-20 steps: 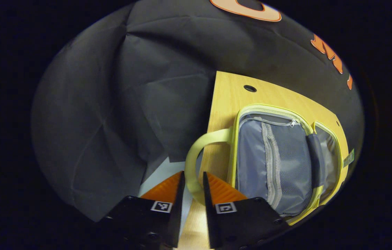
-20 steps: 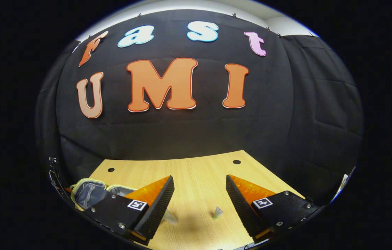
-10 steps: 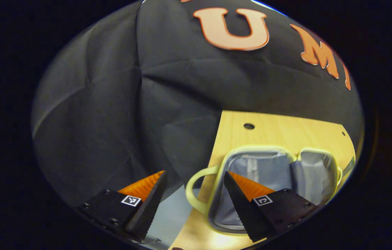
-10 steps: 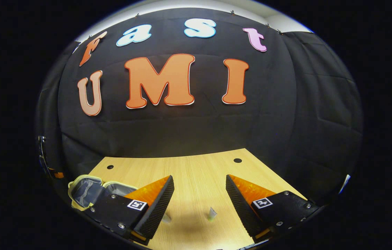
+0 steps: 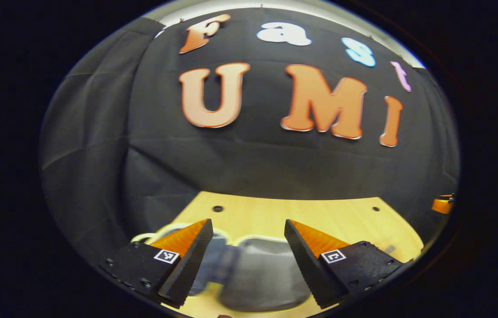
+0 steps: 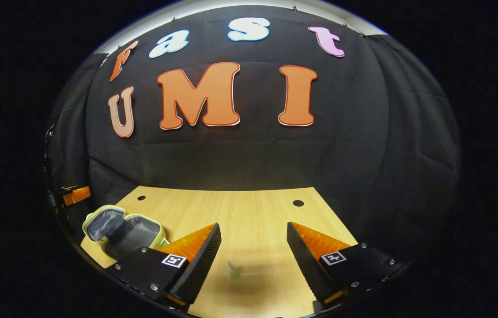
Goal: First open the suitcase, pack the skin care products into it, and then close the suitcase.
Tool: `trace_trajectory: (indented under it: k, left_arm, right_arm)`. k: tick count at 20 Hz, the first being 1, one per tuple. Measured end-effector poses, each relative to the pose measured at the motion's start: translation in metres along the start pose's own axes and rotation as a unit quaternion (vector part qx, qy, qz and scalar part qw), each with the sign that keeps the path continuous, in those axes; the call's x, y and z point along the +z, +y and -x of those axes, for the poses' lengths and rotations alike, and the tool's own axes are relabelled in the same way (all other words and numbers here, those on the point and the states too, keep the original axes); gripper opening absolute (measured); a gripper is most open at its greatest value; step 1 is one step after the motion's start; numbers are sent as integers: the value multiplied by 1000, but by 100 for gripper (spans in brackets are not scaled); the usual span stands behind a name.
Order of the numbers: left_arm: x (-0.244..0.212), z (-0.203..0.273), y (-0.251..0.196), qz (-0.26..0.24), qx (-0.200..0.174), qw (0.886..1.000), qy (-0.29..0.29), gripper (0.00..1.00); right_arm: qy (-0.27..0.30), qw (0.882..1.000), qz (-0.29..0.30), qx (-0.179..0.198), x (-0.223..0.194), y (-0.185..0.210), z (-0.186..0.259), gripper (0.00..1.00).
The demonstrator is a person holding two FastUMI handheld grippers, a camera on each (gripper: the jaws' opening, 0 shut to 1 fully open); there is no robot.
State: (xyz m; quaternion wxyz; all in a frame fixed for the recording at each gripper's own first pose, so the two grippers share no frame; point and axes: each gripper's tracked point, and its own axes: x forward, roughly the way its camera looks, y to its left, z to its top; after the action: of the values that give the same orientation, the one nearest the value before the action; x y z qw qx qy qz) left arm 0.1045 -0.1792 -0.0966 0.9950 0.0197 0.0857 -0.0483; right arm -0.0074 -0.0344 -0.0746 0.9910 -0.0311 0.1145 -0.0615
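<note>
The suitcase (image 6: 118, 229), a small grey soft case with a pale yellow-green rim, lies open on the wooden table (image 6: 253, 212) at the left of the right gripper view. In the left gripper view the open suitcase (image 5: 253, 269) lies blurred just under and between my left gripper's fingers. My left gripper (image 5: 247, 256) is open above it and holds nothing. My right gripper (image 6: 253, 260) is open over the table. A small pale skin care tube (image 6: 233, 269) lies on the wood between its fingers, untouched.
The table has small round holes (image 6: 297, 203) near its far edge, and the black cloth wall stands right behind it. Part of the other gripper (image 6: 72, 195) shows at the left edge of the right gripper view, beyond the suitcase.
My left gripper let go of the suitcase's loop handle, opened and swung up to face the wall. The right gripper drifted right, so the tube now lies between its fingers.
</note>
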Motion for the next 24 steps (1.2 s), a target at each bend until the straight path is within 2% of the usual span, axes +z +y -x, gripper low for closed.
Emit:
trace_trajectory:
  k: [2, 5, 9, 15, 20, 22, 24]
  left_arm:
    - [-10, -5, -70, -8, -32, 999, -6, 100]
    - [-51, -15, -157, -32, -55, 998, 0, 100]
    - [-125, -45, -208, -78, -54, 995, 44, 100]
    - [-208, -76, -225, -92, -30, 990, 102, 100]
    - [-239, -84, -232, -109, -33, 987, 116, 99]
    - [-239, -85, -228, -121, -20, 986, 110, 95]
    - [-240, -90, -222, -136, -7, 985, 108, 72]
  right_arm:
    - [8, 1000, 14, 9, -6, -21, 1, 95]
    - [22, 999, 18, 20, -16, -43, 4, 95]
    - [37, 999, 33, 9, -24, -70, 6, 95]
    - [66, 997, 33, -5, -46, -90, 8, 95]
    - [91, 995, 33, -12, -69, -94, 10, 95]
    - [100, 995, 28, -13, -76, -95, 12, 95]
    - [105, 994, 26, -16, -80, -94, 11, 95]
